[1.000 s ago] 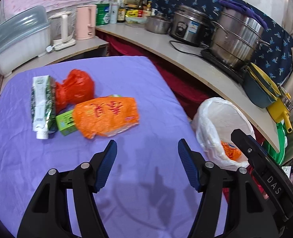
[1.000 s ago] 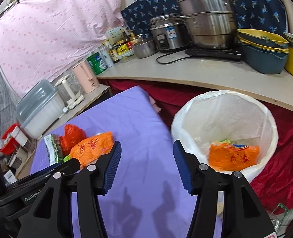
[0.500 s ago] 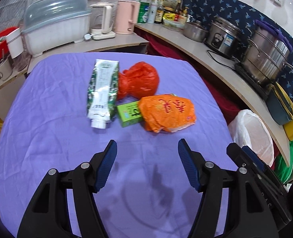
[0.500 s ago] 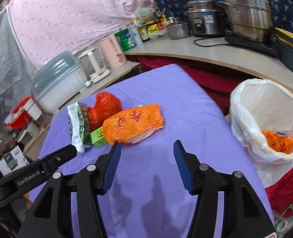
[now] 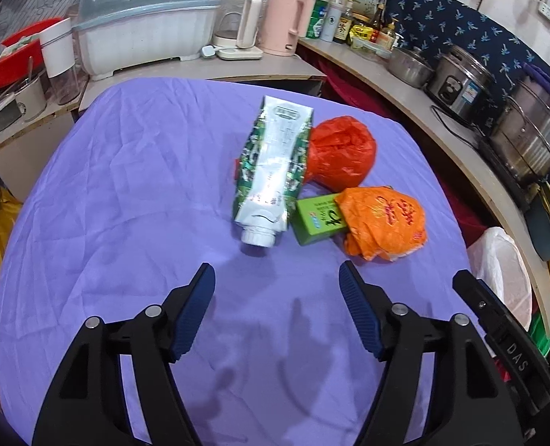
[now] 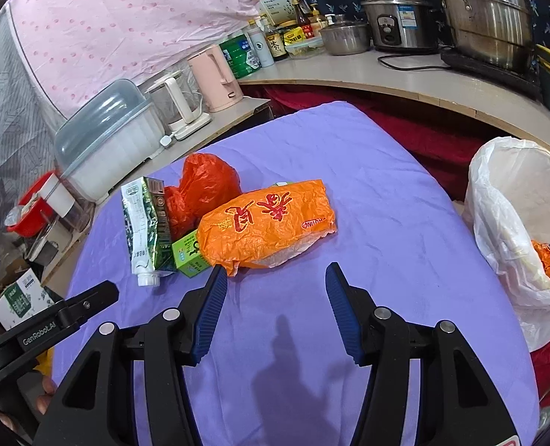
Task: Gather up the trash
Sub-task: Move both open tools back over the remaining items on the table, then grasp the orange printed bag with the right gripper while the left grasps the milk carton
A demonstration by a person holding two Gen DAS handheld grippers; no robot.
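Trash, a green-white pouch (image 5: 271, 171), red bag (image 5: 340, 152) and orange bag (image 5: 384, 219), lies clustered on the purple surface (image 5: 126, 204) ahead of the empty, opening left tool (image 5: 276, 282), while the right tool (image 6: 273, 278) hovers half-open, empty, beside the orange bag (image 6: 265, 221), the white-lined bin (image 6: 516, 200) off its right.

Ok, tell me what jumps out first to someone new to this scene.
A bright cluster of trash in the middle of the purple tablecloth: an orange printed bag, a red plastic bag, a green-and-white spouted pouch and a small green box. To the right stands a white-lined trash bin, already holding something orange.
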